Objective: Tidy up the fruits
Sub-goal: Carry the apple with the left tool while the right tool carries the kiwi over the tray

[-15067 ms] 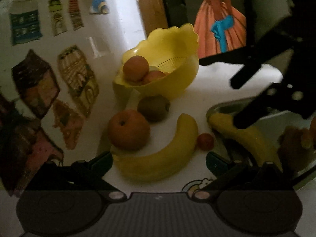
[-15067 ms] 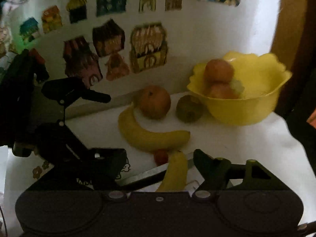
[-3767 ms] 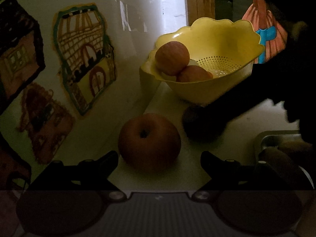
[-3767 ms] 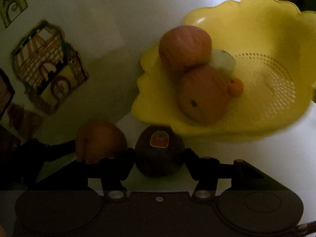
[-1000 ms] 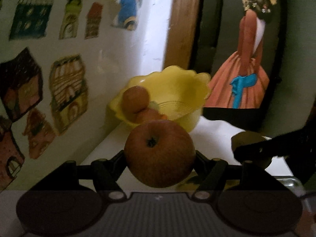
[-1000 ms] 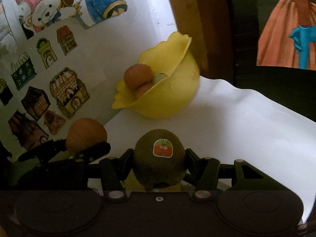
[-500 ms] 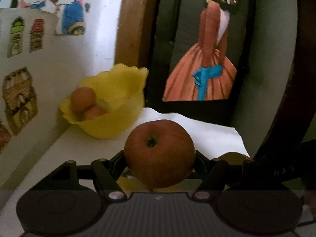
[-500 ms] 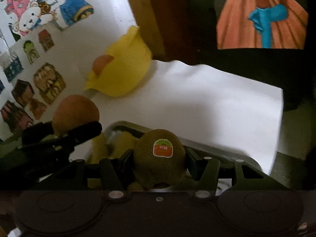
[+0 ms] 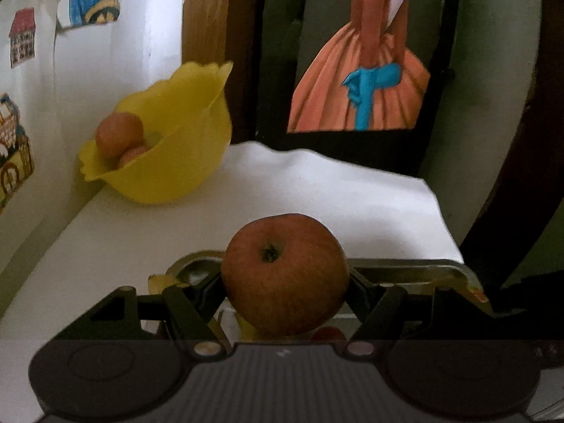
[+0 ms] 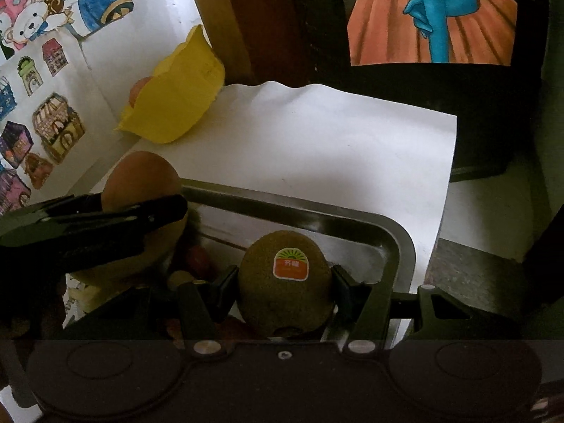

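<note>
Metal tray point(image 10: 398, 232) is the landmark: both held fruits hang over it. The left gripper point(image 9: 285, 282) has its fingers point(image 9: 208, 287) closed against a reddish apple point(image 9: 284, 273), which blocks most of the tray's inside in the left wrist view; only a yellow edge and a small red fruit point(image 9: 328, 333) peek out beneath. The right gripper point(image 10: 283, 289) pinches a stickered kiwi point(image 10: 285, 282) above the tray's near right part. Beyond the tray, on the white desk point(image 10: 317, 148), a yellow bowl point(image 9: 169, 148) holds two orange-red fruits point(image 9: 118, 134), partly hidden by its rim. Fruit under the apple is too dark to identify.
</note>
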